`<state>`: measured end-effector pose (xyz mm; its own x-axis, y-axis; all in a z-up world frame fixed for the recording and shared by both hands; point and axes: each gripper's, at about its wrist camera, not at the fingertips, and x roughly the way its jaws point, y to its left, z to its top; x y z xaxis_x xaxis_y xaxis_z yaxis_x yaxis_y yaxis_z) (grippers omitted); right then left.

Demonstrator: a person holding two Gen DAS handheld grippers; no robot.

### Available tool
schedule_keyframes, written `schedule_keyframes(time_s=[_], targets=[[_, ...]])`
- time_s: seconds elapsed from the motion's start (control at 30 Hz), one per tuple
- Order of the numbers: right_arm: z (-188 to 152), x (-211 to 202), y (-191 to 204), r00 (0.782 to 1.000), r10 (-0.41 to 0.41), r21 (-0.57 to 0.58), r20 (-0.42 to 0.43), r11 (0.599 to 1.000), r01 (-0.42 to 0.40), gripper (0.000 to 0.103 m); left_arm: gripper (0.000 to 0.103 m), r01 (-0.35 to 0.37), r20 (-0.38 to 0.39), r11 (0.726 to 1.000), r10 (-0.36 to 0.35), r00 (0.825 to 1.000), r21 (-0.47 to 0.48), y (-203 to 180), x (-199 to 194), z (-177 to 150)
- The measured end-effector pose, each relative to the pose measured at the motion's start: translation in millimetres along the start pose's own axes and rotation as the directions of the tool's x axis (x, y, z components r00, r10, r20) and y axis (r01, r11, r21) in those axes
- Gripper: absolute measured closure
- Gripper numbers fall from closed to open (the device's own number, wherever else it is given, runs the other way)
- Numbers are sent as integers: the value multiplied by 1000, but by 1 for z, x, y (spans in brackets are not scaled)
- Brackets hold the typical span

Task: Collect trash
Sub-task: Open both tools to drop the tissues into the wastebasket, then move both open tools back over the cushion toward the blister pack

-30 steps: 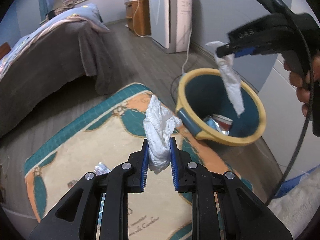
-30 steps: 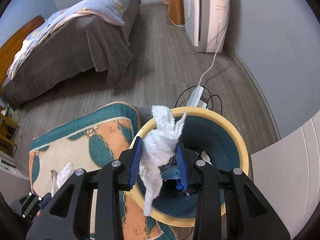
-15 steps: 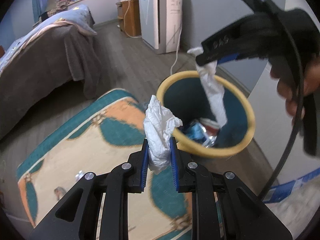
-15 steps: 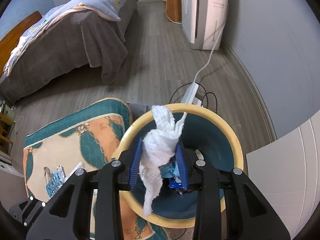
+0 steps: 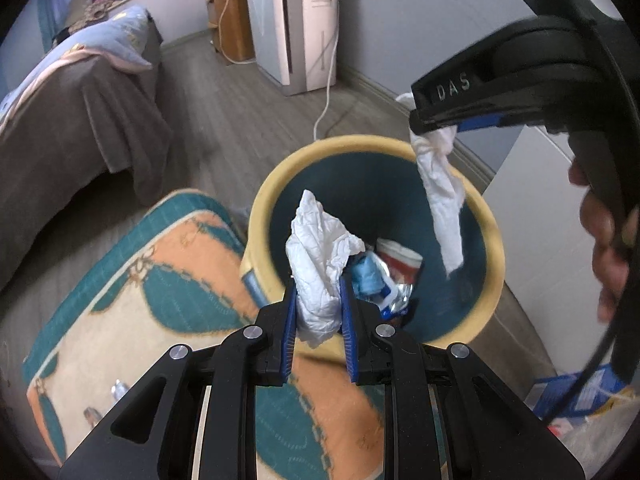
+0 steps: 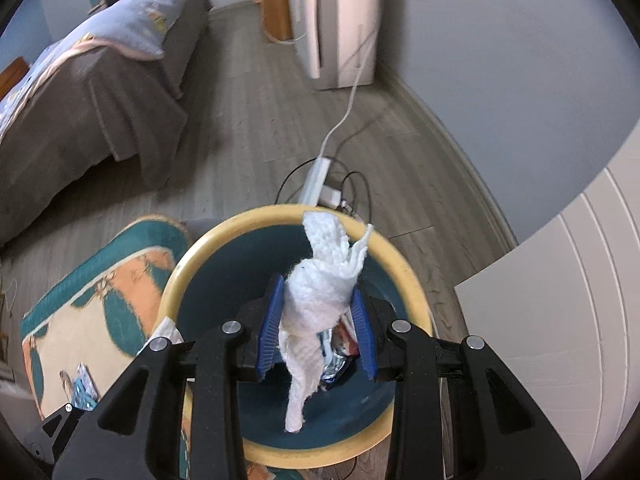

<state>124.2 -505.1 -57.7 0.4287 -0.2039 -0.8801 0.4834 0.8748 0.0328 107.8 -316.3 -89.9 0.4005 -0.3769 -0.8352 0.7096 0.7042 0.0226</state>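
My left gripper (image 5: 319,300) is shut on a crumpled white tissue (image 5: 320,264) over the near rim of the yellow waste bin (image 5: 264,184), whose inside is teal. My right gripper (image 6: 316,322) is shut on a twisted white paper towel (image 6: 320,292) that hangs down above the bin (image 6: 176,280). In the left wrist view that right gripper (image 5: 434,128) reaches in from the upper right, its paper towel (image 5: 440,196) dangling over the bin's far side, with a hand (image 5: 608,248) on the handle. Wrappers and a red-white cup (image 5: 396,258) lie in the bin's bottom.
The bin stands at the corner of a teal and orange rug (image 5: 160,300) with small litter (image 6: 82,384) on it. A power strip and cables (image 6: 320,180) lie behind the bin. A bed (image 6: 80,80) is at left, a white air purifier (image 5: 296,20) at the back, a white cabinet (image 6: 560,320) at right.
Both grippers moved toward and over the bin, each still gripping its paper. The left tissue went from above the rug to above the bin's near rim.
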Motion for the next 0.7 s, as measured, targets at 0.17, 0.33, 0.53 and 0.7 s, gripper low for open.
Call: schedule_keyframes(time_s=[0.17, 0.33, 0.53, 0.7], targets=[[4, -7, -8, 999, -30, 35, 37, 999, 29, 68, 79, 11, 57, 1000, -10, 998, -6, -4, -5, 19], [4, -5, -10, 999, -31, 45, 36, 999, 30, 50, 51, 10, 84, 1000, -9, 996, -15, -7, -9, 25], [4, -7, -3, 999, -18, 33, 47, 999, 16, 14, 16, -43, 104, 997, 49, 993, -62, 0, -13, 23], [4, -2, 11, 1000, 18, 3, 12, 1000, -18, 6, 8, -83, 89, 989, 95, 992, -123, 20, -18, 17]])
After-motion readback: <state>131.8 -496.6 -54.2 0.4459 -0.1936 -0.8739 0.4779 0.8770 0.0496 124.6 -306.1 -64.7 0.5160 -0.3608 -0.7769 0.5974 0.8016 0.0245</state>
